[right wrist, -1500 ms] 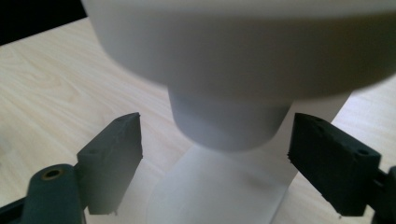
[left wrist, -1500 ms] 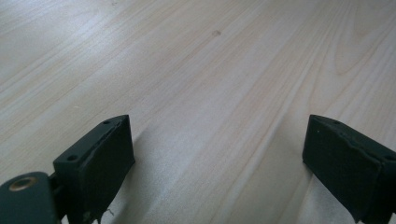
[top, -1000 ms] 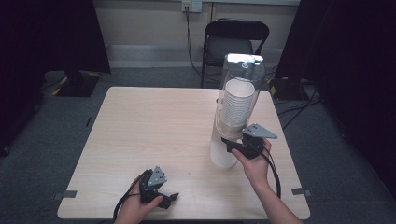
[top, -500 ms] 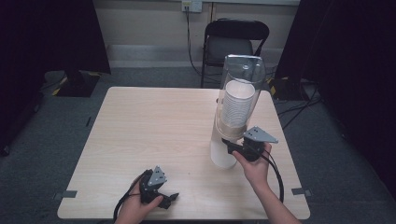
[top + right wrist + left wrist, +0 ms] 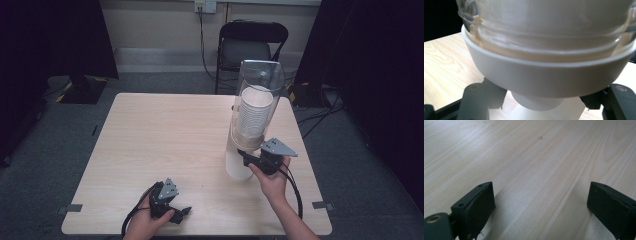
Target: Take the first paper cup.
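Near the pale tabletop's right edge, a cup is being clamped below the dispenser by the right tool and should be drawn straight down, while the left tool is being rested wide open and empty.

A clear cylinder spans the upper half of the frame and is seated in a white collar that runs across the centre. Below the collar, at lower centre, a narrower white cup protrudes, with the black jaws of the right gripper against it on either side at the lower left and lower right. The wooden table is visible at the left, with a dark background at the upper left.
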Available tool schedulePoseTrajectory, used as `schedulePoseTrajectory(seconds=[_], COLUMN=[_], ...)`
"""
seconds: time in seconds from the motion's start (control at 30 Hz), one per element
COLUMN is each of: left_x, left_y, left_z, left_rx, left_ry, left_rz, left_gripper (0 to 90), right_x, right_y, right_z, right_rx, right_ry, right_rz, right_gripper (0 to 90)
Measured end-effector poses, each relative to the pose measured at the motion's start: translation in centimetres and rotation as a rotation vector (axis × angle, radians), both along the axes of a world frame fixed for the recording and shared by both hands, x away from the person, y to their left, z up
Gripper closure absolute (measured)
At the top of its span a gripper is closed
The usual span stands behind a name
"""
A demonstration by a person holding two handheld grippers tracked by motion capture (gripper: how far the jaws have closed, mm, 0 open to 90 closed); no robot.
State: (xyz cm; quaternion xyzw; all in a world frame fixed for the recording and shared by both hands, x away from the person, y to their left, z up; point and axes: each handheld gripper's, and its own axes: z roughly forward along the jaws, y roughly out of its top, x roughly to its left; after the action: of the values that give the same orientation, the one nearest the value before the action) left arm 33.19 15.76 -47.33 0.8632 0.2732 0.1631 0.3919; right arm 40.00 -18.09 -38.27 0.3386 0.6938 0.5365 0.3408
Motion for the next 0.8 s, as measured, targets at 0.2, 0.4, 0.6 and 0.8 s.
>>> schedulePoseTrajectory(seconds=[0.2, 0.4, 0.6, 0.8], left_x=[-0.02, -0.04, -0.01, -0.01], left_y=[0.0, -0.03, 0.0, 0.0], left_z=[0.02, 0.05, 0.07, 0.07], left_rx=[0.006, 0.007, 0.012, 0.012], left_ry=[-0.001, -0.003, -0.007, -0.006], left_rz=[0.003, 0.005, 0.001, 0.001], left_gripper=[7.1, 7.1, 7.1, 7.1], right_x=[0.08, 0.12, 0.12, 0.12], right_y=[-0.06, -0.1, -0.07, -0.15], right_z=[0.05, -0.03, -0.09, -0.25], right_rx=[-0.005, -0.005, -0.008, -0.017], right_ry=[0.008, 0.014, 0.017, 0.02], right_rz=[0.004, 0.006, 0.003, 0.008], right_gripper=[34.1, 34.3, 34.5, 35.0])
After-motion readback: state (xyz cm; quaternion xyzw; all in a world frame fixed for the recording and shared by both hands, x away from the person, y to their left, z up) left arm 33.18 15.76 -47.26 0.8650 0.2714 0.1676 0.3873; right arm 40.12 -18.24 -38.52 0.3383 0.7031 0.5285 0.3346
